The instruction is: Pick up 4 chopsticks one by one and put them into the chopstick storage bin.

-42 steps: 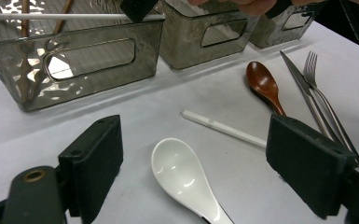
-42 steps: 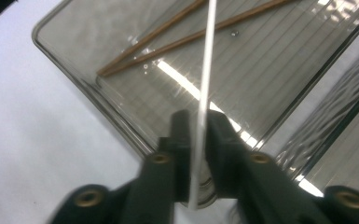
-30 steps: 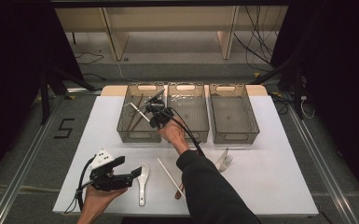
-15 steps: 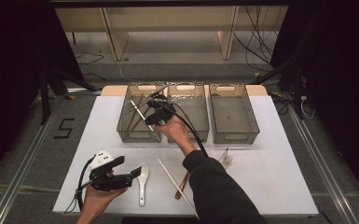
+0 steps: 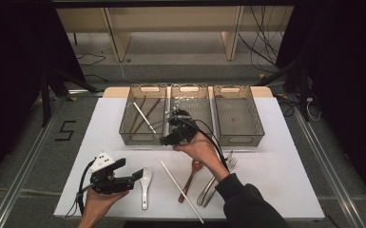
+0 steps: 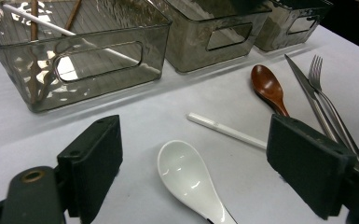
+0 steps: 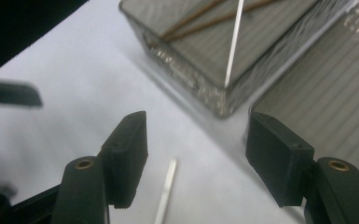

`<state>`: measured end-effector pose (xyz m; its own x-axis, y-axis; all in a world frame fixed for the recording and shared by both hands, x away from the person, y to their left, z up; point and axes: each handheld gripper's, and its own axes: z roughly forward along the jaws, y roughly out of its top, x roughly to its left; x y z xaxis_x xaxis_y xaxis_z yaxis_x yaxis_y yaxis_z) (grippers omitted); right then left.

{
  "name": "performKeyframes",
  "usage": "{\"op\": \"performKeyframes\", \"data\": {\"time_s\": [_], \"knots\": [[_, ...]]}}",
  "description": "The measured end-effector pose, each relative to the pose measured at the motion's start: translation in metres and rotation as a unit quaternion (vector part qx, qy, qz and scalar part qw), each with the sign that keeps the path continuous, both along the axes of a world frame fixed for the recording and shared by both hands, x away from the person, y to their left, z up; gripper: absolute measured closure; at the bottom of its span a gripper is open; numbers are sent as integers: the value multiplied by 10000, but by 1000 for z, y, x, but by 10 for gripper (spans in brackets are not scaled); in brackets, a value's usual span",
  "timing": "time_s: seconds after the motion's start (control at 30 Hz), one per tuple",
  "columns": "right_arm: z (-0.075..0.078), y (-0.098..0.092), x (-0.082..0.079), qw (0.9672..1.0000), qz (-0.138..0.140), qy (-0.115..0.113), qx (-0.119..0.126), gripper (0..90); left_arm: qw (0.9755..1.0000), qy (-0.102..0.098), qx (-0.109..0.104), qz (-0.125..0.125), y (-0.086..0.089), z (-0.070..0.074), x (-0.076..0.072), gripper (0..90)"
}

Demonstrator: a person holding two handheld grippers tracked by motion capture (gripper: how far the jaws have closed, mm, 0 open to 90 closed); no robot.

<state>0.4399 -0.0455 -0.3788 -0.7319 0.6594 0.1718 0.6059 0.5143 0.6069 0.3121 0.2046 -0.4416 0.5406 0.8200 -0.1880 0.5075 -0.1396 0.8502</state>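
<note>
My right gripper (image 5: 170, 137) hovers at the front rim between the left bin (image 5: 128, 137) and the middle bin (image 5: 190, 95). Its jaws have just been opening and nothing is between them; they stand open (image 7: 198, 140). A white chopstick (image 5: 145, 118) leans in the left bin on brown chopsticks (image 5: 138, 121). In the right gripper view that white chopstick (image 7: 233, 42) shows inside the bin corner (image 7: 214, 100). A second white chopstick (image 5: 180, 190) lies on the table. My left gripper (image 5: 132, 172) rests open by a white spoon (image 5: 145, 183), which lies between its jaws (image 6: 191, 182).
A wooden spoon (image 5: 192, 178), a fork (image 5: 228, 164) and a knife (image 5: 209, 187) lie on the white table near the front. A third bin (image 5: 237, 137) stands at the back right. The left gripper view shows the loose chopstick (image 6: 226, 130) and wooden spoon (image 6: 268, 86).
My right gripper let go of the white chopstick in the left bin, opened, and drew back toward the front and right. The left gripper stayed put.
</note>
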Motion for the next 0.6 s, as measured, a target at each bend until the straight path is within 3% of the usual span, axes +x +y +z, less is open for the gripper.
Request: {"op": "performKeyframes", "data": {"time_s": [0.37, 0.6], "knots": [[-14, -34, -45, 9999, 0, 107, 46, 369, 10000, 12, 4, 17, -1, 0, 0, 179], [-33, -46, -72, 9994, 118, 305, -104, 364, 10000, 10, -1, 34, -1, 0, 0, 178]]}}
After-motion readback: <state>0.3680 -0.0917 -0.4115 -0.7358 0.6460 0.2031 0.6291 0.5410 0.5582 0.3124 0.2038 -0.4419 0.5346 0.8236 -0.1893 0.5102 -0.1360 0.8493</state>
